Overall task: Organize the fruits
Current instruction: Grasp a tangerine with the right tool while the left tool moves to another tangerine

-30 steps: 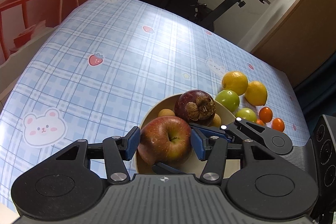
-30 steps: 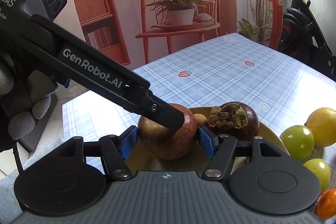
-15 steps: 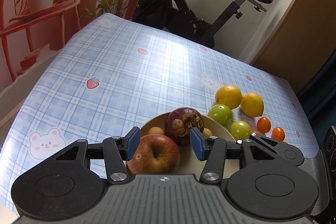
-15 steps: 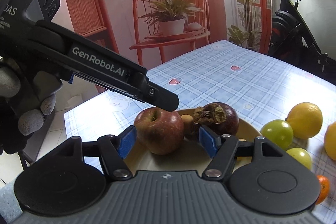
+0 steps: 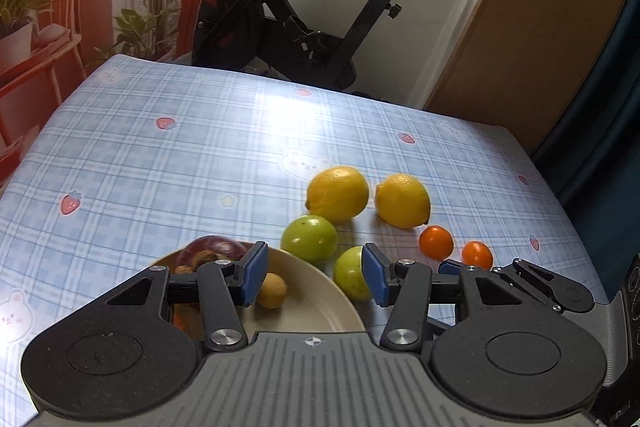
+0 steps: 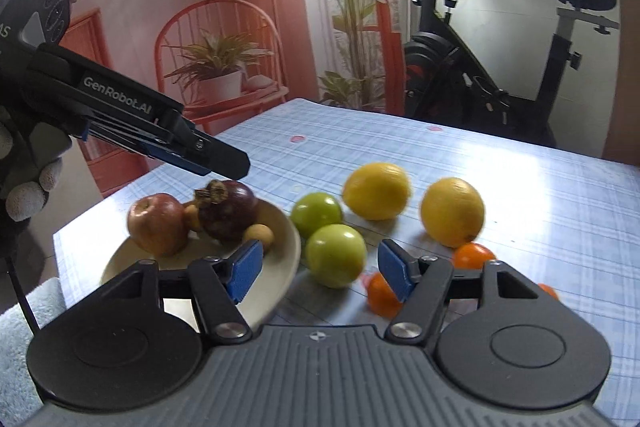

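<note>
A beige bowl [image 6: 286,251] holds a red apple [image 6: 158,223], a purple mangosteen [image 6: 228,211] and small tan fruits [image 6: 259,234]. On the table to its right lie two green fruits [image 6: 336,255] [image 6: 316,213], two lemons [image 6: 376,191] [image 6: 452,211] and small oranges [image 6: 472,255]. My left gripper [image 5: 314,277] is open and empty above the bowl's [image 5: 304,303] right rim, facing a green fruit [image 5: 350,277]. My right gripper [image 6: 320,269] is open and empty, with the near green fruit between its pads.
The table has a blue checked cloth [image 5: 200,155]. An exercise bike [image 5: 300,27] stands beyond its far edge. A red chair with a potted plant [image 6: 220,67] stands at the far left. The left gripper's body [image 6: 120,115] hangs above the bowl in the right wrist view.
Both grippers have let go of the apple, which now rests in the bowl. Both have pulled back, risen and swung right toward the loose fruit on the table.
</note>
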`<state>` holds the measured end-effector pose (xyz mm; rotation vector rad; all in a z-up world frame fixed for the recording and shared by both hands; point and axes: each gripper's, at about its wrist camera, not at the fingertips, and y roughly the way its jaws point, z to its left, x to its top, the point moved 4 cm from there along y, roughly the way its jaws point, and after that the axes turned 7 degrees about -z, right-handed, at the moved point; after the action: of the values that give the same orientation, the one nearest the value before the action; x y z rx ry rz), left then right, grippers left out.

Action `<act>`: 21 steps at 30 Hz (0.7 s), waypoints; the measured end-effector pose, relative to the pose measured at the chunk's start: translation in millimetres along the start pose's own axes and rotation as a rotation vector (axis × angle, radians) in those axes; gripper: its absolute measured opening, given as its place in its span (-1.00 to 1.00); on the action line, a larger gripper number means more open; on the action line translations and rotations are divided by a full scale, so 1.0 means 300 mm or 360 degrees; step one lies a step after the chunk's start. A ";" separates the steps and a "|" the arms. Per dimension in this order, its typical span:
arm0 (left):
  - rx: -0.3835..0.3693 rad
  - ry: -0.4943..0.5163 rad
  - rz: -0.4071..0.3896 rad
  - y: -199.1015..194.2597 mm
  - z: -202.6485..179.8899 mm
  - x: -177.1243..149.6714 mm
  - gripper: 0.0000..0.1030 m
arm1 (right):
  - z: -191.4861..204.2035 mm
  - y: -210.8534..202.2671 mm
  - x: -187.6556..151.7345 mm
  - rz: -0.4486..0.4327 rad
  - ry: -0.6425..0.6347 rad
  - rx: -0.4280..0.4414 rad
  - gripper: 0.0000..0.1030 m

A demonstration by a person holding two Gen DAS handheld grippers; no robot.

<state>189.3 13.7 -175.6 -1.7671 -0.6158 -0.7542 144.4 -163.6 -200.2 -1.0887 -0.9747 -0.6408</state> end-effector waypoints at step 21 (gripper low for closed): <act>-0.0004 0.0081 -0.0041 0.095 -0.122 0.001 -0.11 | -0.093 0.108 -0.066 0.0102 0.0024 -0.0053 -0.07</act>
<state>202.8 -29.6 -184.7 -1.7399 -0.6049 -0.8157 171.6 -178.5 -235.8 -1.1383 -0.9157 -0.6141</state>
